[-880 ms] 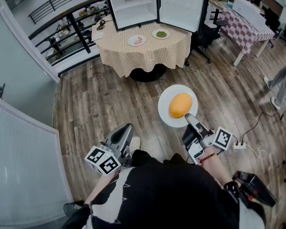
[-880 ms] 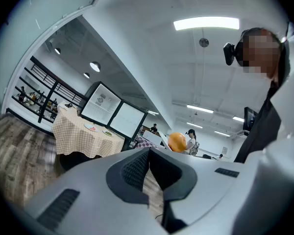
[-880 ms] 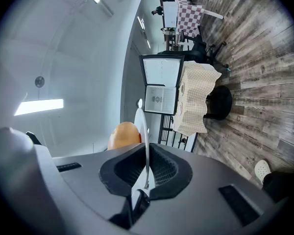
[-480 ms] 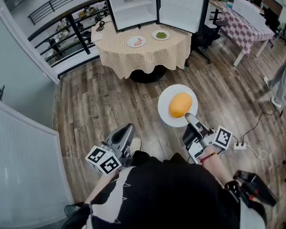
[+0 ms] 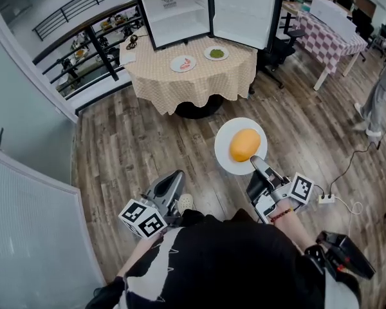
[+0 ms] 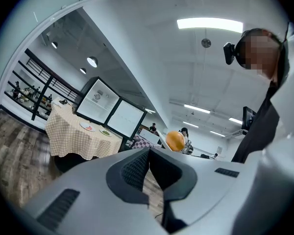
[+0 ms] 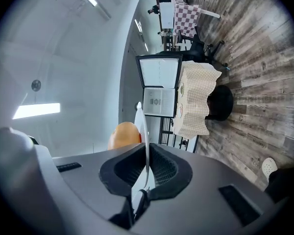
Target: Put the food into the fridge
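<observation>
The right gripper (image 5: 254, 161) is clamped hard on the near rim of a round white plate (image 5: 226, 148). Its own view shows the plate edge-on, squeezed between the two ribbed pads. On that plate sits an orange-yellow oval piece of food (image 5: 244, 144), resting close to the middle.

The landmark is the round table with a beige checked cloth (image 5: 193, 82). The plate hangs over the wooden plank floor (image 5: 128, 140) on the person's side of that table, well apart from it and a little towards its right edge.

At the back of the table stands the small black-framed fridge (image 5: 174, 15), with its white inside showing. Its door (image 5: 240, 11) is swung wide open at the table's far right.

In front of the fridge, on the cloth, lie two small plates. One small white plate with pinkish-red food (image 5: 183, 64) is near the centre. One small white plate with green food (image 5: 217, 53) is just to its right.

The left gripper (image 5: 172, 177) is low and level, well back from the table. Its jaws are pressed together with nothing between them.
</observation>
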Demonstrator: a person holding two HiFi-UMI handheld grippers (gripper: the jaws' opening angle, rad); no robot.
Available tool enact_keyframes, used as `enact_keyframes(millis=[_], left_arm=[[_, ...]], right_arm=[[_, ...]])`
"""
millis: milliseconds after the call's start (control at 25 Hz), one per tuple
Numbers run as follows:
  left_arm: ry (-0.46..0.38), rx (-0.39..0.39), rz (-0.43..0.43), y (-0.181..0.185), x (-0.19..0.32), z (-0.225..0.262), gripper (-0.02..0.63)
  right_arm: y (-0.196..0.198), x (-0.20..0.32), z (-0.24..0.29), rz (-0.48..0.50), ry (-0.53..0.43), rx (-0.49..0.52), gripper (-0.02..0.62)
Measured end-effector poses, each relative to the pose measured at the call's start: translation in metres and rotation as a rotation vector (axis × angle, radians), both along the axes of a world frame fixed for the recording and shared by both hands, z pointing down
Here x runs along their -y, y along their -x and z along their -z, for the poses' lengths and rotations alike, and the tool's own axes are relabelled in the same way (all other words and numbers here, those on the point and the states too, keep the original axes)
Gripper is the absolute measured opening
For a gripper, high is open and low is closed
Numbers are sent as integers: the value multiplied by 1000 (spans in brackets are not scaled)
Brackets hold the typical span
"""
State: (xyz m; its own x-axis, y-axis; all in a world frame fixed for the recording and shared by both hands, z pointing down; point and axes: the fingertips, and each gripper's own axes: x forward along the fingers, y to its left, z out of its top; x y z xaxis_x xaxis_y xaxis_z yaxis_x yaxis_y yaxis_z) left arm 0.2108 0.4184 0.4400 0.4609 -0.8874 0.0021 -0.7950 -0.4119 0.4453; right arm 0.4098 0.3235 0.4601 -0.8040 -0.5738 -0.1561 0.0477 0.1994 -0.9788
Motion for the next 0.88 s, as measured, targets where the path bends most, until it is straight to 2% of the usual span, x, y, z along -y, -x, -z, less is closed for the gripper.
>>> enact_keyframes(millis=[120, 320, 640, 880], left_arm=[[14, -12, -20, 34, 37, 0, 14], [33, -39, -65, 68, 81, -4, 14], [-29, -33, -121, 138, 163, 20, 14], [-24, -31, -149, 195, 206, 27, 14]], right_arm=[[30, 33, 2, -26, 21, -10, 29], [58, 67, 0, -81, 34, -17, 29], [118, 134, 17, -148, 10, -17, 29], [174, 174, 29, -172, 14, -7, 29]])
